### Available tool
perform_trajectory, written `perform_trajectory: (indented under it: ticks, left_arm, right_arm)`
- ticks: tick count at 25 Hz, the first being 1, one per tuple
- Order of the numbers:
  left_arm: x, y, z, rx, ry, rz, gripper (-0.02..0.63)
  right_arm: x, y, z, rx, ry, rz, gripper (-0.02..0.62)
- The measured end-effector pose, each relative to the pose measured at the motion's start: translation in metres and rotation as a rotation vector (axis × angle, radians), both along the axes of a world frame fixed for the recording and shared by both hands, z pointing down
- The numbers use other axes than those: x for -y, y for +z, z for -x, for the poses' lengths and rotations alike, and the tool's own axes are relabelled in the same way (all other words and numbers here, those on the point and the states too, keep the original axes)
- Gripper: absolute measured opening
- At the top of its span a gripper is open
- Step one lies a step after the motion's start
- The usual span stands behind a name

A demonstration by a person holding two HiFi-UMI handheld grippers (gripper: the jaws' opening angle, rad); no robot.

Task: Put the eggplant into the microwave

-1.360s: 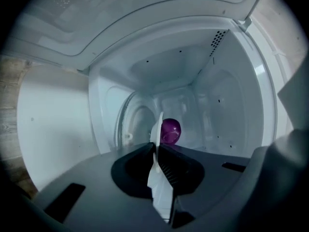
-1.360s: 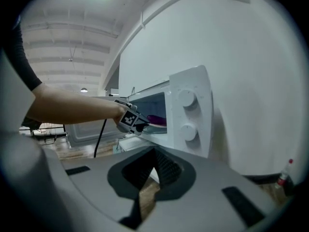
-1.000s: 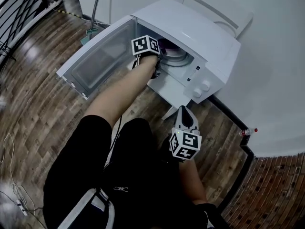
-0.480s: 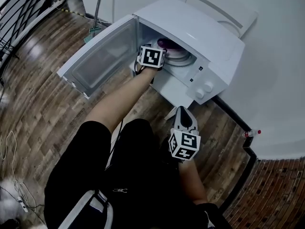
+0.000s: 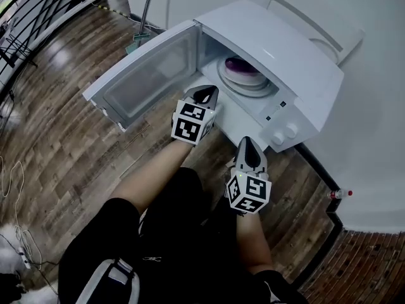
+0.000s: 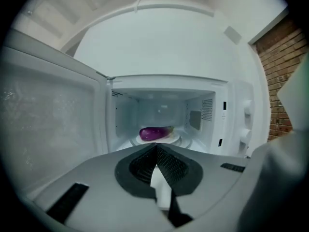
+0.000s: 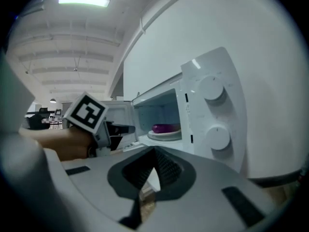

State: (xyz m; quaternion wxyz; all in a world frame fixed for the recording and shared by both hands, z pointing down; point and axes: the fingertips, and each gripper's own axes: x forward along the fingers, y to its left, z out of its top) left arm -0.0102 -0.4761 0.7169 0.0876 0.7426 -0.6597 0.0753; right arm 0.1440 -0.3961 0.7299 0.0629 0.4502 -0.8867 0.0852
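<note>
In the head view, the eggplant [image 5: 239,64] is lying on the plate [image 5: 248,85] inside the open microwave [image 5: 285,49], upper centre of the frame. In the left gripper view, the left hand-held gripper [image 6: 156,148] is pointing at it, its jaws having just closed on nothing. In the right gripper view, the right hand-held gripper [image 7: 154,152] is sitting pinched together, empty, at lower centre.

- Microwave [image 5: 272,49]: white casing, smooth, semi-gloss. Knobs [image 7: 217,137]: white plastic, smooth.
- Door [image 5: 149,75]: white frame, smooth; window translucent, frosted look.
- Eggplant [image 5: 240,64]: purple skin, glossy.
- Plate [image 5: 253,81]: white, smooth, glazed look.
- Floor [image 5: 57,138]: wood-look planks, grained, slight sheen.
- Brick strip [image 5: 373,265]: red, rough, matt.
- Right gripper [image 7: 155,151]: grey plastic shell, matt; pads [image 7: 166,168] black, ribbed.
- Shorts [image 5: 183,233]: black cloth, matt.
</note>
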Motion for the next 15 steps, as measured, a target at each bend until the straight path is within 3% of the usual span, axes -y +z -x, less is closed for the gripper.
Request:
perform_trajectory:
  ticks: [9,13,15]
  left_arm:
    - [-0.048,-0.01,-0.019,-0.045,0.048,-0.054,0.0]
    - [-0.05,-0.071,-0.014,-0.024,0.059,-0.044,0.0]
    - [-0.055,-0.117,-0.019,-0.051,0.059,-0.021,0.0]
  right_arm:
    - [0.03,-0.034,0.028,0.09,-0.044,-0.07,0.008]
    - [0.035,-0.094,0.038,0.101,-0.059,-0.063,0.006]
    - [0.034,-0.137,0.036,0.12,-0.054,-0.027,0.008]
